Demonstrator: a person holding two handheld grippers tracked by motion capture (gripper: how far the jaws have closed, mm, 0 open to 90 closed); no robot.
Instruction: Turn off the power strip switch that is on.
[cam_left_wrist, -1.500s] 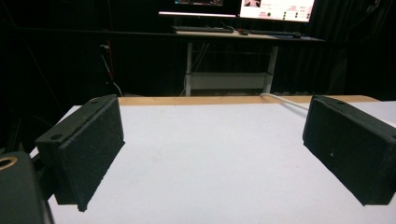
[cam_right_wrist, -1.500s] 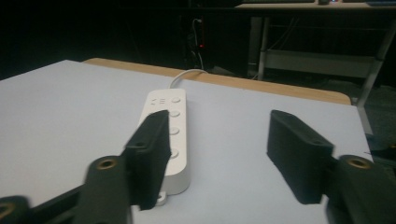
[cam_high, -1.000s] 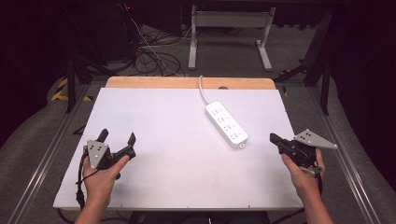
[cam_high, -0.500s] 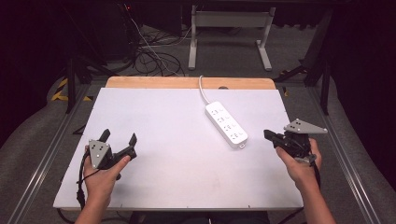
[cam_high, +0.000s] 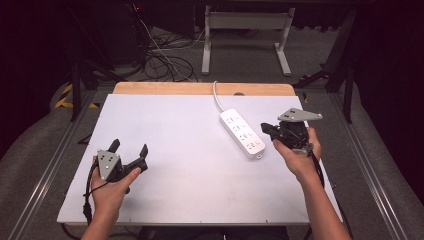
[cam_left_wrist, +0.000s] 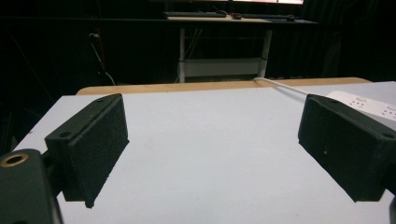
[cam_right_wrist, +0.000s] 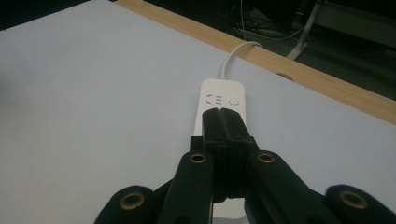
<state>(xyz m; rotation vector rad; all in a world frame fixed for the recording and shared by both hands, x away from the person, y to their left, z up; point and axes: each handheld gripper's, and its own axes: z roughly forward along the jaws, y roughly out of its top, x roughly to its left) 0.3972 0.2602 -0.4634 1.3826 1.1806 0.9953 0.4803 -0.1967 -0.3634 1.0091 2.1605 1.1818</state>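
Power strip (cam_high: 242, 132) lies near the desk's far right corner, long axis slanting from far edge toward the right edge. Right gripper (cam_high: 266, 129), jaws closed and empty, hovers just beside its near end; left gripper (cam_high: 130, 152), open, sits well apart.

Looks like a lab or recording workspace: white-topped table (cam_high: 190, 150) on a metal frame, loose cables (cam_high: 165, 60) tangled across grey carpet, dark surroundings, another desk with a keyboard (cam_left_wrist: 194, 14) behind.

The right tool (cam_right_wrist: 223, 112) hides the power strip's (cam_right_wrist: 223, 95) nearer sockets.
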